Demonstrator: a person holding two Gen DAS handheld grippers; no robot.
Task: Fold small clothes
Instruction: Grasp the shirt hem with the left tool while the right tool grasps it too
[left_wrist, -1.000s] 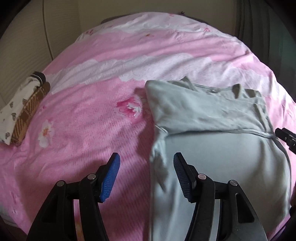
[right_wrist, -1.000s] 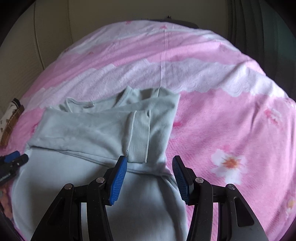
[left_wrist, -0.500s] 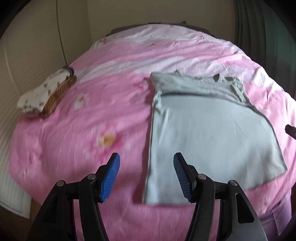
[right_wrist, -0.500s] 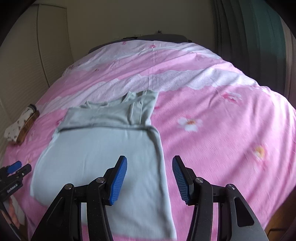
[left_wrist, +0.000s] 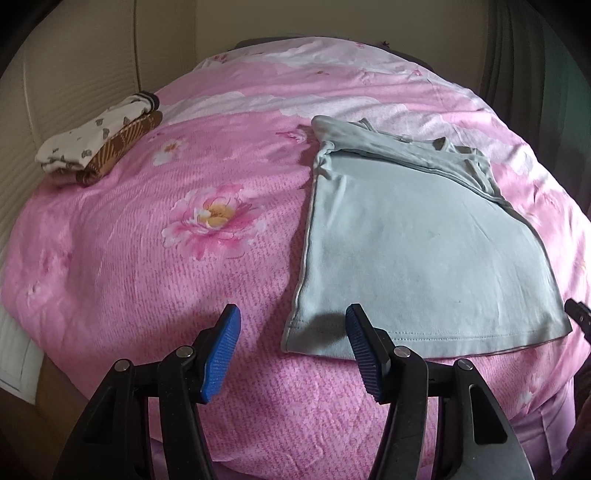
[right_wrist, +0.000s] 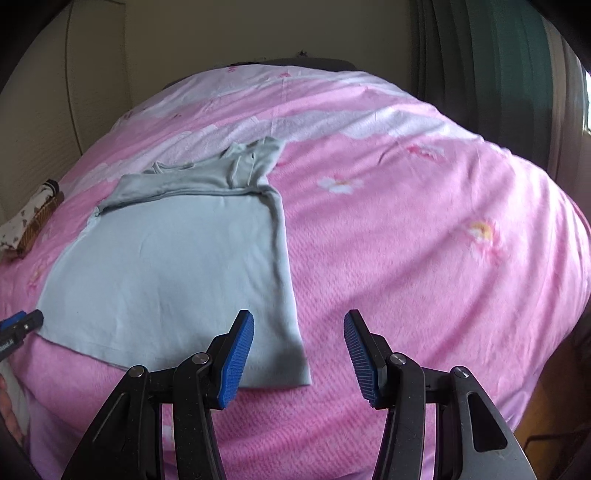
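A pale grey-green shirt (left_wrist: 424, 251) (right_wrist: 173, 266) lies flat on the pink bed, its sleeves folded in across the top and its hem nearest me. My left gripper (left_wrist: 291, 314) hovers over the hem's left corner. Its jaws are closing, the corner lies below the gap, and the pads do not press on it. Over the hem's right corner my right gripper (right_wrist: 298, 317) stands open, holding nothing. Each gripper's tip shows at the edge of the other's view: the right one (left_wrist: 578, 314), the left one (right_wrist: 18, 325).
The pink floral quilt (left_wrist: 184, 295) (right_wrist: 424, 258) covers the whole bed and drops off at the near edge. A stack of folded clothes (left_wrist: 99, 147) (right_wrist: 33, 218) sits at the far left by the beige padded wall. Dark green curtains (right_wrist: 498, 55) hang at the right.
Both grippers have drawn back from over the folded sleeves to the shirt's near hem. The whole shirt and the folded stack have come into view.
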